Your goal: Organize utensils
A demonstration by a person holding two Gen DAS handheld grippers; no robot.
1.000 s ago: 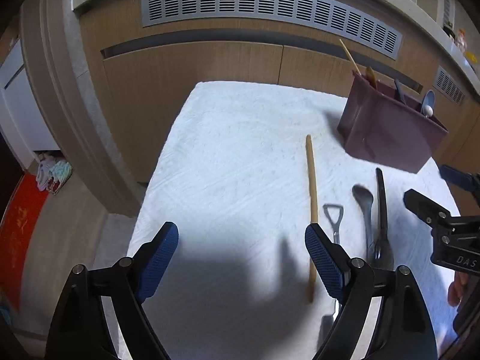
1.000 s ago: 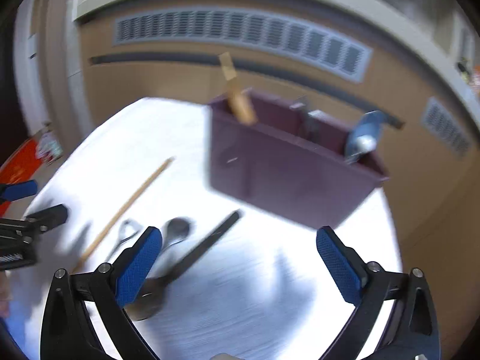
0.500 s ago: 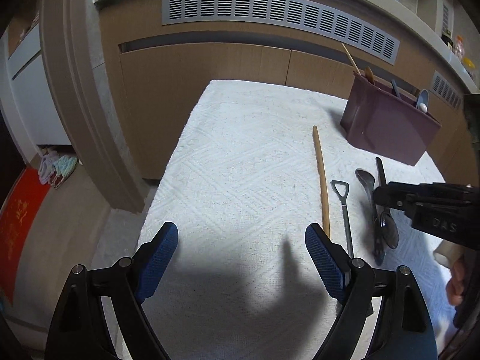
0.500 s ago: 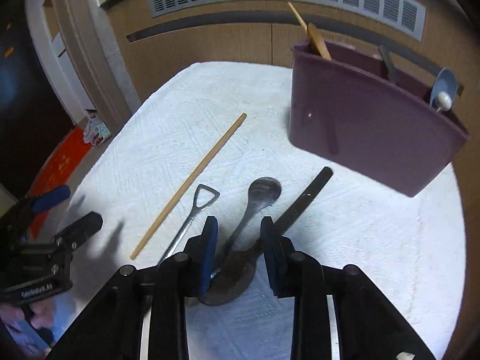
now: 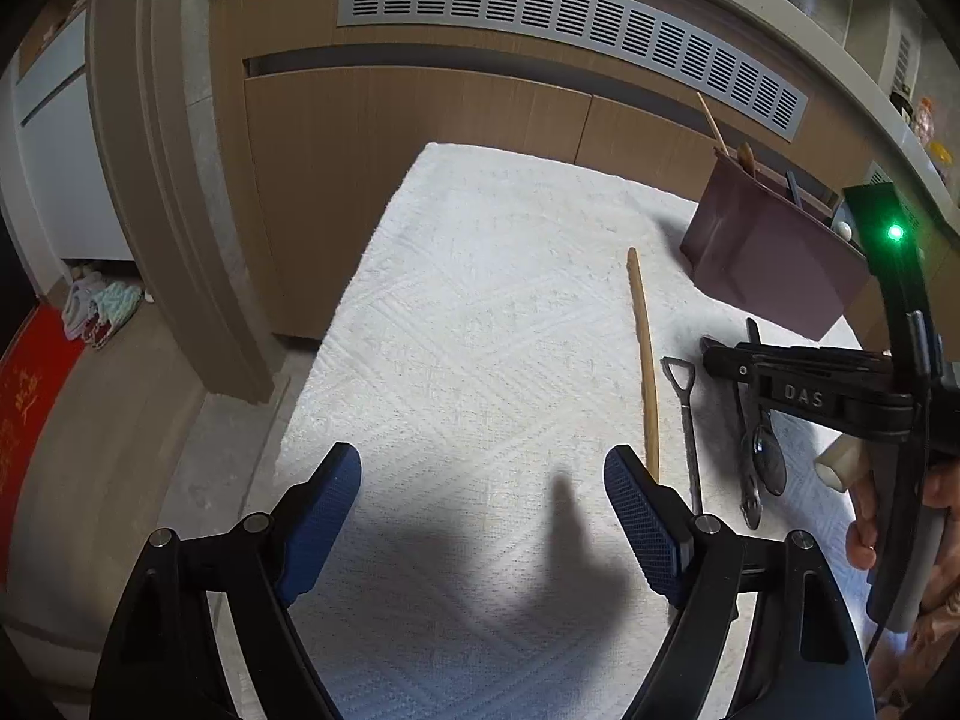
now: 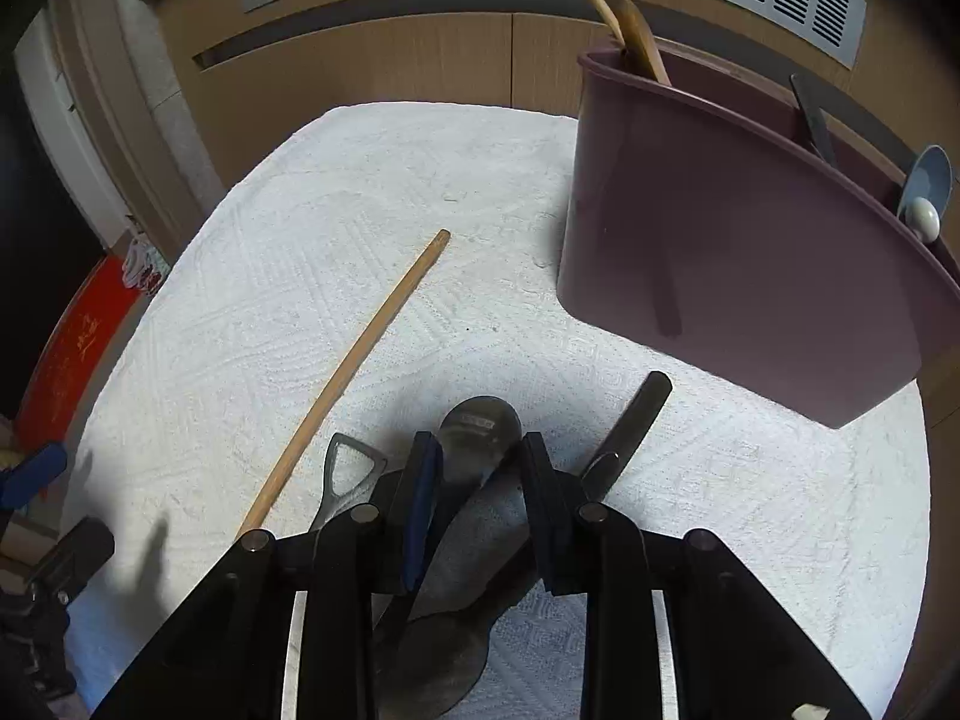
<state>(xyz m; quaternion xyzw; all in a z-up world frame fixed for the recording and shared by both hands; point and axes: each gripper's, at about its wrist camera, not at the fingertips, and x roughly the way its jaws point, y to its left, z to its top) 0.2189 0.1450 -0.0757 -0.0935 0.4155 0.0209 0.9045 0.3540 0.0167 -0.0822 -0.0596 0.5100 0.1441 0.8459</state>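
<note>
We see right tool (image 6: 480, 468) jaws narrowed around one metal spoon (image 6: 480, 426), grip unclear. Left tool (image 5: 483, 501) wide, empty. Table (image 5: 480, 300): one wooden chopstick (image 5: 645, 360), one shovel-handled utensil (image 5: 684, 402), one black-handled utensil (image 6: 636, 414). Beyond, one purple holder (image 6: 750, 252).

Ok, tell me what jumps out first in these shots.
The right gripper fills the foreground, its fingers narrowed around a metal spoon on the white cloth. Beside it lies a long wooden chopstick. At the cloth's far right stands the purple utensil holder, already holding several utensils.
</note>
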